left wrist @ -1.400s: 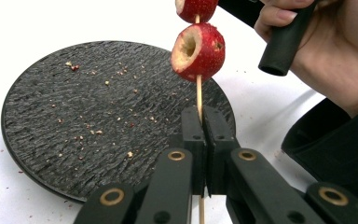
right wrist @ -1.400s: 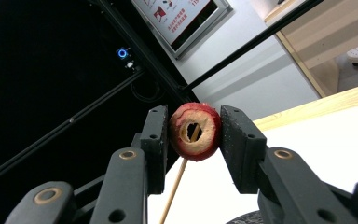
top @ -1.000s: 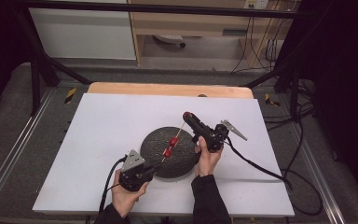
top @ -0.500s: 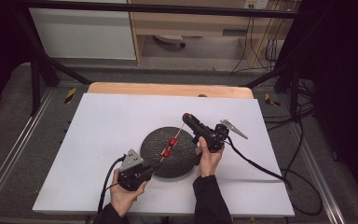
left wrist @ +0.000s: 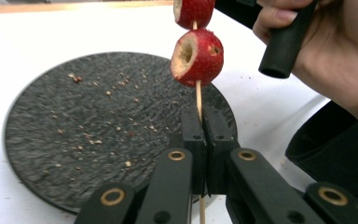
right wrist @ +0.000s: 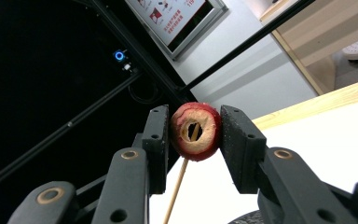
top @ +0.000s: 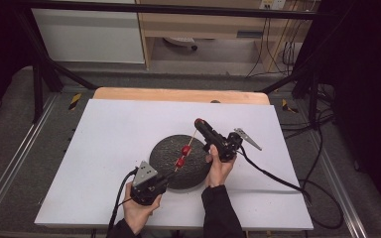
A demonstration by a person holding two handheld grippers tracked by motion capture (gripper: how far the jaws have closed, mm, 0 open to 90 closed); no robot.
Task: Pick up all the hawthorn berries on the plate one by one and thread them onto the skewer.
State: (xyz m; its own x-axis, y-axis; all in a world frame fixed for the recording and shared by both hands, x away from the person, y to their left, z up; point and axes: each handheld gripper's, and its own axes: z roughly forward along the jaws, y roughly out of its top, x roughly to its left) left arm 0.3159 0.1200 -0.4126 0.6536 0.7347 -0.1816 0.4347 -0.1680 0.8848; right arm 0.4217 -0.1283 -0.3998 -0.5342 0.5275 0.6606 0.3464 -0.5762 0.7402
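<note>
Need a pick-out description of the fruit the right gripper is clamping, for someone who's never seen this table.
Start at the round black textured plate in the middle of the white table; a thin wooden skewer slants above it. Follow the skewer to its far, upper end, where the right gripper is shut on a cored red fruit piece. Unlike the two red pieces threaded mid-skewer, it sits squeezed between black fingers, its hollow core facing that gripper's camera.

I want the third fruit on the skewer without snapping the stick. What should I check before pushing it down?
1. Left gripper shut on the skewer: ok.
2. Right gripper shut on the cored red fruit: ok.
3. Skewer tip inside the fruit's hole: ok, seen in the right gripper view.
4. Two fruits already threaded, with bare stick above them: ok.
5. Black plate beneath to catch crumbs: ok.
6. Skewer straight, uncracked: cannot tell.
</note>
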